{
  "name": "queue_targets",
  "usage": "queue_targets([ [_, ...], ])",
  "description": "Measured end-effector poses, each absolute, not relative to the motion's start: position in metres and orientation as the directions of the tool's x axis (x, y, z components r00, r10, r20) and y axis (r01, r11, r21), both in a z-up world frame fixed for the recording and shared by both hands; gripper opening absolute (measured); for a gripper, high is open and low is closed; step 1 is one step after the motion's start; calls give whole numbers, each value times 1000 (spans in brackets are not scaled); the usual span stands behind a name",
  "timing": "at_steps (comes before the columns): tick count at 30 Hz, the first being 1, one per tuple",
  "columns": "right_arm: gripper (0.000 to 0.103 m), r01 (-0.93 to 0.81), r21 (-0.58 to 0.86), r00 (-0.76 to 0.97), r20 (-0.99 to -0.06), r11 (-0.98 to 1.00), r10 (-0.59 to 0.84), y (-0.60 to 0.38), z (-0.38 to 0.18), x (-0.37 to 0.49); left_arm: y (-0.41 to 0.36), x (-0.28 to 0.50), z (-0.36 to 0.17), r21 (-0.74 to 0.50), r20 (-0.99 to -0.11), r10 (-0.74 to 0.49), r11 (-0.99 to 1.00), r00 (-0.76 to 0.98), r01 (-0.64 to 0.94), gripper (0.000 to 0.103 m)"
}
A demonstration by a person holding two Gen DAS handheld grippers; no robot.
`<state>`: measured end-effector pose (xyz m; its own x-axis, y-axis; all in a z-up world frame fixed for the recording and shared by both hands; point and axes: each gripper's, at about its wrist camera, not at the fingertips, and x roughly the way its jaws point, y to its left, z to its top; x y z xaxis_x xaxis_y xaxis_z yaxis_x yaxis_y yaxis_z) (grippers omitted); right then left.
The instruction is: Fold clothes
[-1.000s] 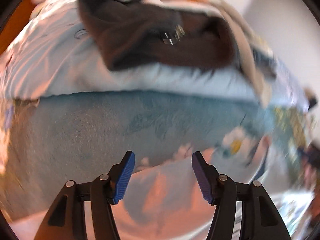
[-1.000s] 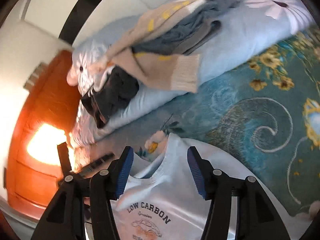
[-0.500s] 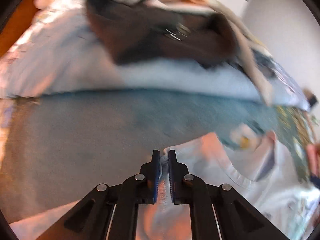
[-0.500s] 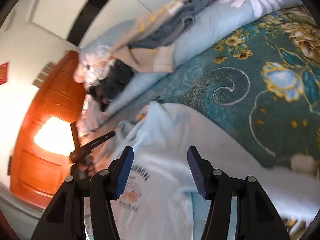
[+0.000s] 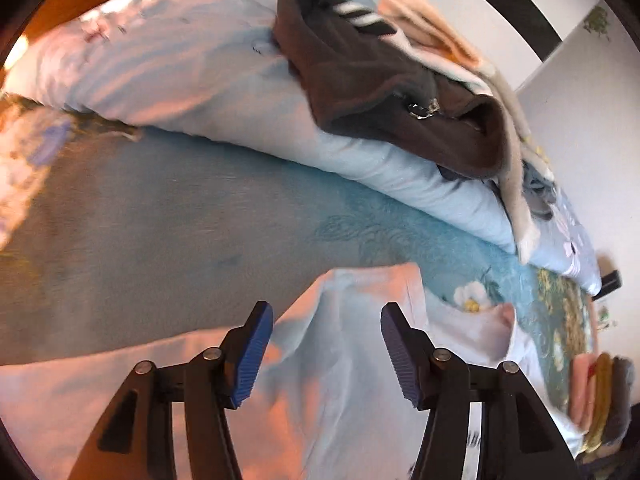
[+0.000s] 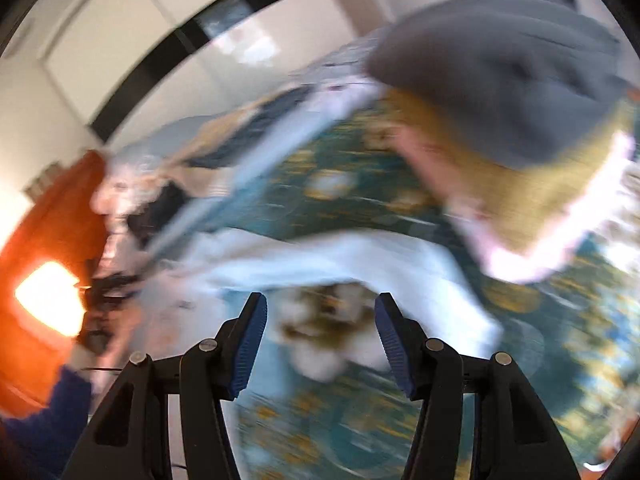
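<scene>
So the left tool (image 5: 326,354) is released, blue pads spread wide with nothing between them, hovering right over the pale blue t-shirt (image 5: 352,380) that's lying rumpled on the bed (image 5: 168,232). The shirt's sleeve end sits just ahead of the pads, and the rest of the fabric runs under the tool toward the bottom of the left wrist view. The bed has a teal floral cover, and behind it there's a light blue duvet (image 5: 192,76) bunched up with a dark brown garment (image 5: 372,84) with white stripes dumped on top, plus a beige knit thing (image 5: 436,40) next to that. Off to the right edge there's a small stack of folded clothes (image 5: 600,392), pink, yellow and grey. The right tool (image 6: 318,346) is released too, pads wide apart and gripping nothing. That view is super blurry, but you can make out the t-shirt (image 6: 360,256) ahead of it on the teal cover and the folded stack (image 6: 516,116) up close on the right, grey on top.
</scene>
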<state>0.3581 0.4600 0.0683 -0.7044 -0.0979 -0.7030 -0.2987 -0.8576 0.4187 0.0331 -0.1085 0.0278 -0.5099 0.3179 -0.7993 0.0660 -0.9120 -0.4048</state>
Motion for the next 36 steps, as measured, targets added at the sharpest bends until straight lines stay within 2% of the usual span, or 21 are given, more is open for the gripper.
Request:
queue_targets([
  [1,58,-341,394,-690,-722,-854,-58,467,63,368,-113,44,34,-409,-788,319,-910,-526,60,61],
  [3,58,-426,365,-651,-759,-828,0,479,46,383,-111,59,41,-458,-759,359,-888,-543,54,70],
  [6,58,-476,422,-642,-767,-771,-23,492,24,393,-115,99,36,-556,-712,455,-830,-535,35,72],
  [12,58,-481,637,-706,-689,-602,-164,498,-9,402,-109,153,22,-655,-653,554,-755,-516,18,72],
  [18,58,-465,746,-800,-585,-476,-135,509,-19,410,-113,186,9,-733,-598,605,-678,-526,53,72],
  [19,54,-453,766,-813,-565,-456,-142,508,-21,412,-113,189,8,-744,-591,614,-666,-523,58,72],
  [20,38,-433,796,-830,-535,-422,-157,508,-24,414,-112,190,6,-749,-589,619,-659,-519,64,72],
  [21,31,-416,828,-845,-504,-376,-176,510,-29,415,-111,191,3,-753,-589,623,-654,-515,70,72],
  [23,10,-400,866,-868,-463,-301,-178,513,-35,419,-110,192,-1,-760,-588,630,-645,-507,78,72],
  [26,6,-407,862,-883,-456,-303,-113,521,-24,426,-112,195,-3,-771,-579,641,-631,-504,83,72],
  [28,5,-406,845,-891,-450,-349,-54,530,1,432,-115,198,-1,-771,-577,639,-631,-509,83,72],
  [31,5,-370,837,-907,-420,-404,-39,534,37,435,-120,202,2,-769,-575,632,-634,-519,82,72],
  [36,5,-370,709,-867,-496,-600,-51,506,92,399,-119,203,2,-783,-560,649,-618,-514,72,72],
])
